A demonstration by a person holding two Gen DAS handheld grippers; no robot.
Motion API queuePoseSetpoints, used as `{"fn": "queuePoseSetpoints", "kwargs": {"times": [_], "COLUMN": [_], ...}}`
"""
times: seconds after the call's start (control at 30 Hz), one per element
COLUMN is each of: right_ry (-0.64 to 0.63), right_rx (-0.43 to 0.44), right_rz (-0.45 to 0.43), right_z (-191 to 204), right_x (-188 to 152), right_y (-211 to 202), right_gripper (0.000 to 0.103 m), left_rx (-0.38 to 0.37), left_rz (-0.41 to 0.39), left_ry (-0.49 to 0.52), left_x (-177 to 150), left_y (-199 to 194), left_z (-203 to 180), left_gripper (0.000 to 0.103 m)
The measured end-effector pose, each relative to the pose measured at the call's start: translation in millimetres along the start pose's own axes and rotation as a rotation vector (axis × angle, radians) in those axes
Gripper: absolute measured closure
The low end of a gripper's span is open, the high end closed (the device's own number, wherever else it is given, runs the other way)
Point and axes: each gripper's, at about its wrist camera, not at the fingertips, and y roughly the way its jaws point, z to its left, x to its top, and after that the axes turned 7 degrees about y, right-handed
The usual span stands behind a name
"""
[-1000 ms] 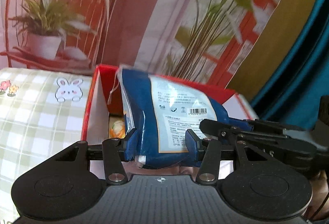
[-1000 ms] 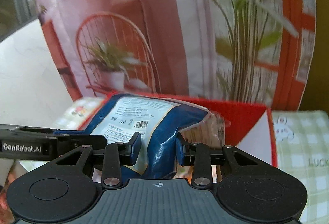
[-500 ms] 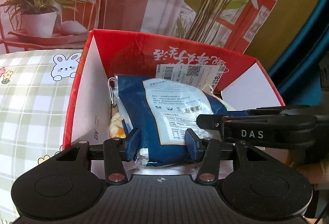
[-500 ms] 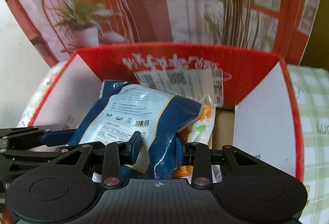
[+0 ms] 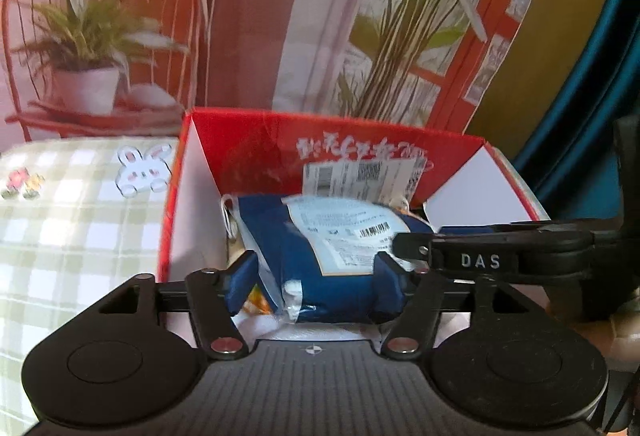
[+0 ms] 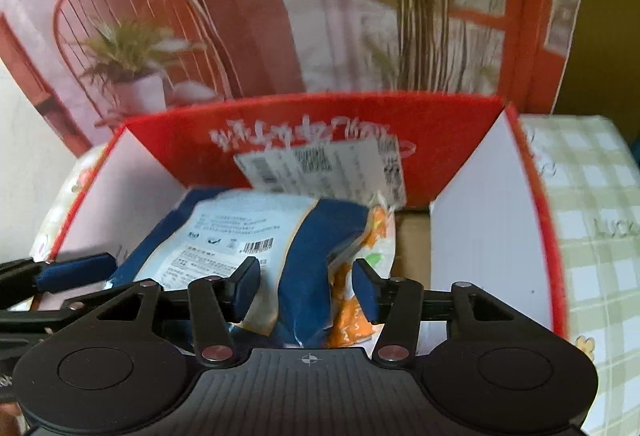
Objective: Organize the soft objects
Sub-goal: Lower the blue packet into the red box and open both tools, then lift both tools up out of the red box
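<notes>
Pouch (image 6: 256,236) in box (image 6: 468,236), packet (image 6: 356,312) to its right, backdrop (image 6: 280,15) behind box

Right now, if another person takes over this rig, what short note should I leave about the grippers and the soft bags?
Left gripper: open, pads beside the blue plastic bag with the pale label.
Right gripper: open, astride the same bag's other end.
The bag lies inside the red cardboard box, on an orange-and-white soft packet.
Done: bag in the box.
Left: draw both grippers out; other soft items are not in view.
</notes>
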Motion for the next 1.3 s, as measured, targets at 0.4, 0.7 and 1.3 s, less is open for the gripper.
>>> {"fn": "queuePoseSetpoints", "kwargs": {"times": [0.4,0.7,1.3], "right_ry": [-0.072,-0.097,-0.131], "right_rx": [-0.026,-0.01,0.089], "right_rz": [-0.084,-0.106,-0.221], "right_z": [0,-3,-7], "right_x": [-8,-28,-88], "right_y": [-52,-78,-122], "right_gripper": [0.046,0.044,0.044], "left_rx": [0.092,0.116,0.157], "left_rz": [-0.036,-0.072,-0.191], "left_ry": [-0.004,0.022,0.112], "left_x": [1,-14,-73], "left_y": [-30,-60,-110], "left_z": [2,-4,-41], "left_gripper": [0.023,0.023,0.023]}}
